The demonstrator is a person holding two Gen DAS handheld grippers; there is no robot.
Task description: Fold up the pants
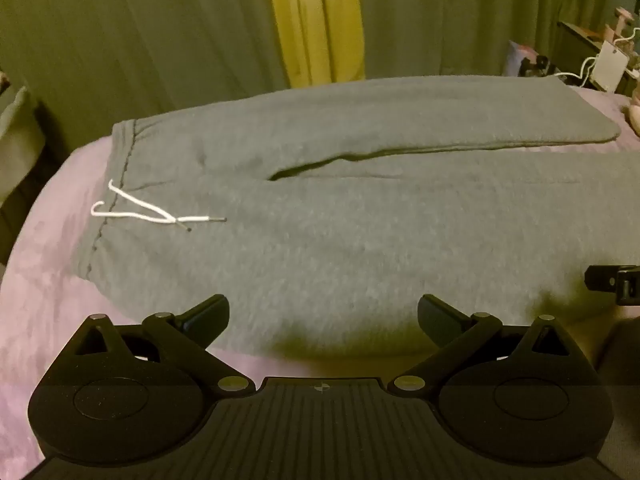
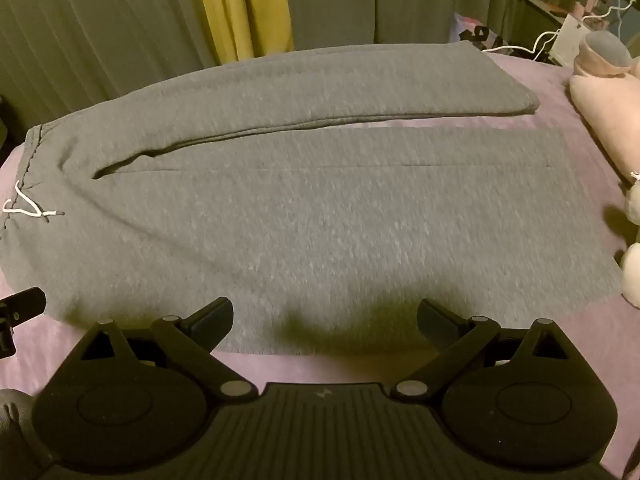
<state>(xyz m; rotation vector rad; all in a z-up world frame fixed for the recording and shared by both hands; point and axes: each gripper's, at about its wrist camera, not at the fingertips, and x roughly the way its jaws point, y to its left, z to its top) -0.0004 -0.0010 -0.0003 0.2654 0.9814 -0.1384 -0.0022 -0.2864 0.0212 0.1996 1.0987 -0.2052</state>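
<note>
Both grippers, left gripper (image 1: 323,317) and right gripper (image 2: 325,319), are hovering jaws apart, empty; gray sweatpants (image 2: 304,208) are looking soft, floppy, so I'd be pinching the near hem edge at lower frame.

A bed covered in a lilac blanket (image 2: 568,92) fills the foreground, in dim, warm light. Behind it hang grey-green curtains (image 1: 140,40) with a yellow curtain panel (image 1: 316,20) between them. At the far right stands a dark bedside cabinet (image 1: 576,46) carrying a white box with white cables (image 2: 540,42), and pale pink cushions (image 2: 604,92) lie on the bed's right end.
</note>
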